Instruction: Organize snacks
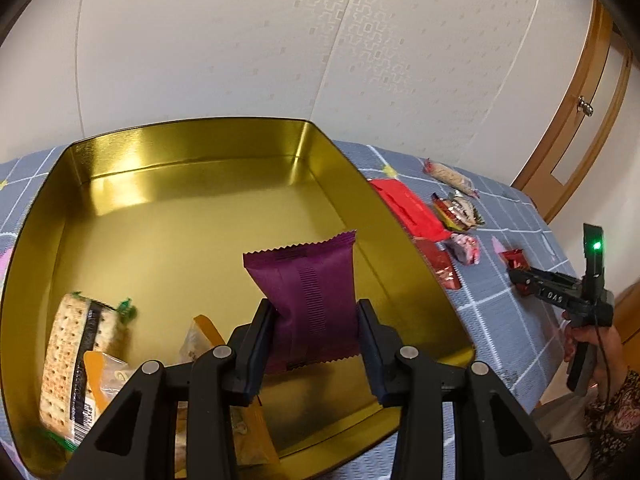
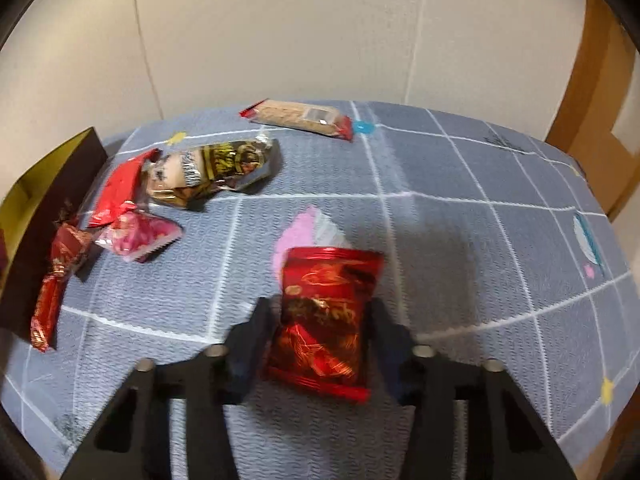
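Purple packet filling gap between left gripper fingers, blocking it. Ahead of fingertips, gold tin floor lying bare to far wall. Left of fingers, cracker pack and orange-wrapped snacks crowding near corner. Red packet sitting between right gripper fingers. Right of fingers, blue checked cloth lying bare. Ahead-left, red, pink and gold wrappers clustering beside tin wall.

The tin sits on the tablecloth; a cracker pack lies inside (near left), loose snacks outside, right.
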Demonstrator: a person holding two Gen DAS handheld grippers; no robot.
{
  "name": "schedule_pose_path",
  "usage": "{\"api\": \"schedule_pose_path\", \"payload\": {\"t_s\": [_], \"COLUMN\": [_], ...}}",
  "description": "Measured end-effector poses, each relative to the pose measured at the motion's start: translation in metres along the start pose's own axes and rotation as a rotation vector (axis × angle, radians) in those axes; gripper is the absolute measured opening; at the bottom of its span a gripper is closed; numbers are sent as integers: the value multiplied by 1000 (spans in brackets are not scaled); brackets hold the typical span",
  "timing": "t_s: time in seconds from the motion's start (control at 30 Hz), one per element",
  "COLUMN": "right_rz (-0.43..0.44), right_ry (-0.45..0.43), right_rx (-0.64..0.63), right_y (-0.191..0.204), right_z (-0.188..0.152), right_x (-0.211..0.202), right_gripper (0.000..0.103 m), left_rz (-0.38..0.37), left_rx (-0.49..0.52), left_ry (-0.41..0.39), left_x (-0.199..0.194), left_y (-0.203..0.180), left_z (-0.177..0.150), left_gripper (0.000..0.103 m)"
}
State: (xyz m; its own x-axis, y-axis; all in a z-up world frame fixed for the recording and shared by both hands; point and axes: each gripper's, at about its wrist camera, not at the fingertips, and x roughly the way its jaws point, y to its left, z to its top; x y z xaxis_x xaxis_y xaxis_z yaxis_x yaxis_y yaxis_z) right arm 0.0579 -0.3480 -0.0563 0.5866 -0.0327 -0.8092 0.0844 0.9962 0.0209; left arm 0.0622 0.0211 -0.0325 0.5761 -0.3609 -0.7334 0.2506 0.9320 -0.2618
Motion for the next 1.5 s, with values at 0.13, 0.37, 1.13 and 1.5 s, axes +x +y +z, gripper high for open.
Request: {"api": "schedule_pose_path", "payload": {"t_s": [0.13, 0.37, 1.13, 1.5], "right_rz": [-2, 40, 580, 606], "right_ry": [-3, -63, -183, -150], "right_rx": [21, 118, -60, -213], "right_y": [2, -3, 201, 271], "right_z": [0, 4, 28, 17], "right_x": [0, -18, -46, -29], "right_gripper": [42, 42, 41, 41], "left_rz": [22, 79, 98, -6], "left_rx": [2, -11, -167, -266], "left_ry": [6, -5, -46, -211], "left_x": [5, 9, -13, -76], "left_y": [6, 12, 40, 76], "left_z": [-5, -6, -19, -34], "left_gripper": [41, 41, 43, 45]}}
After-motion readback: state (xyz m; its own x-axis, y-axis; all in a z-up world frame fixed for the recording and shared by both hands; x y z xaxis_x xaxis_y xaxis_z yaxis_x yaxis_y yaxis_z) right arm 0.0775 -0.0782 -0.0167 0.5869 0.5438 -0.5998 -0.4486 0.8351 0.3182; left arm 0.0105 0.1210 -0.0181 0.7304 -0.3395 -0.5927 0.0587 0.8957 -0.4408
